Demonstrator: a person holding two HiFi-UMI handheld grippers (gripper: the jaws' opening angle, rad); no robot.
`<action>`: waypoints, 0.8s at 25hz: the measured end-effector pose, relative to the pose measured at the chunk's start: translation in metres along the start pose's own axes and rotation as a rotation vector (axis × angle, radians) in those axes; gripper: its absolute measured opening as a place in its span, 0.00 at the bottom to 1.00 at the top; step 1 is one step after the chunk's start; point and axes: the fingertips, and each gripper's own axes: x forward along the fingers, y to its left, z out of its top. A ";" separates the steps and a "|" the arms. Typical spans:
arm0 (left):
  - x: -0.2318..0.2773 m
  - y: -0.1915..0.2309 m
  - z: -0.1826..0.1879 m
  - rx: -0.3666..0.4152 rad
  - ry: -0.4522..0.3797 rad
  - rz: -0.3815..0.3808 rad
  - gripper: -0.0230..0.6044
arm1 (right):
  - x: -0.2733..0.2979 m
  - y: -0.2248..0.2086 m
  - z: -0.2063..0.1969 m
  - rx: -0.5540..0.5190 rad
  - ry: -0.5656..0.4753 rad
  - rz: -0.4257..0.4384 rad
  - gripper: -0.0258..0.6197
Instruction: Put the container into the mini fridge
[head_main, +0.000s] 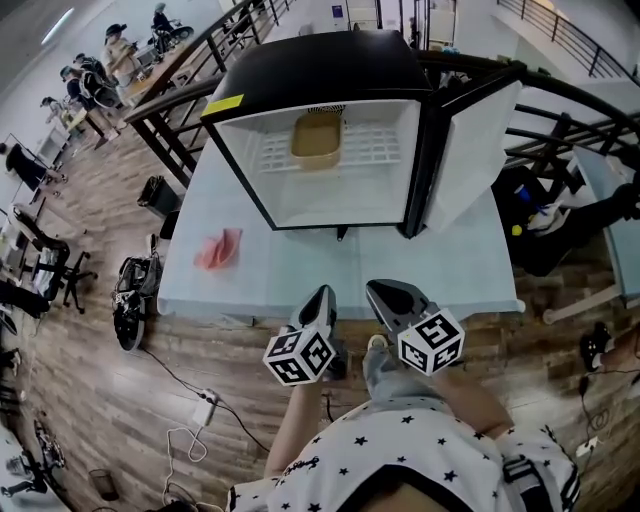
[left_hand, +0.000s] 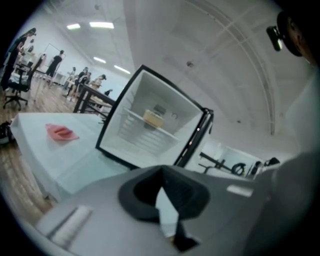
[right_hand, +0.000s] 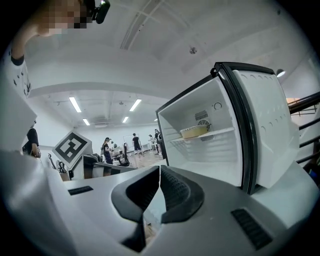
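Note:
The black mini fridge (head_main: 320, 70) stands on the pale table (head_main: 250, 275) with its door (head_main: 470, 150) swung open to the right. A tan container (head_main: 317, 140) sits on the white wire shelf inside, toward the back. It also shows on the shelf as the container (left_hand: 153, 118) in the left gripper view and the container (right_hand: 194, 131) in the right gripper view. My left gripper (head_main: 321, 298) and right gripper (head_main: 383, 296) hang side by side at the table's front edge, well short of the fridge. Both are shut and hold nothing, as the left gripper (left_hand: 161, 172) and right gripper (right_hand: 160, 170) show close up.
A pink cloth (head_main: 218, 250) lies on the table left of the fridge. Dark railings (head_main: 180, 100) run behind the table. Bags (head_main: 135, 285) and cables lie on the wooden floor at left. People sit at desks far off at the upper left.

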 end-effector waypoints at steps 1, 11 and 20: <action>-0.006 -0.002 -0.005 0.011 0.003 -0.002 0.04 | -0.004 0.005 -0.003 0.000 -0.001 0.001 0.07; -0.068 -0.021 -0.045 0.051 0.002 0.001 0.04 | -0.052 0.048 -0.023 -0.019 -0.004 0.014 0.07; -0.107 -0.026 -0.073 0.025 0.014 0.006 0.04 | -0.079 0.077 -0.037 -0.024 -0.001 0.034 0.07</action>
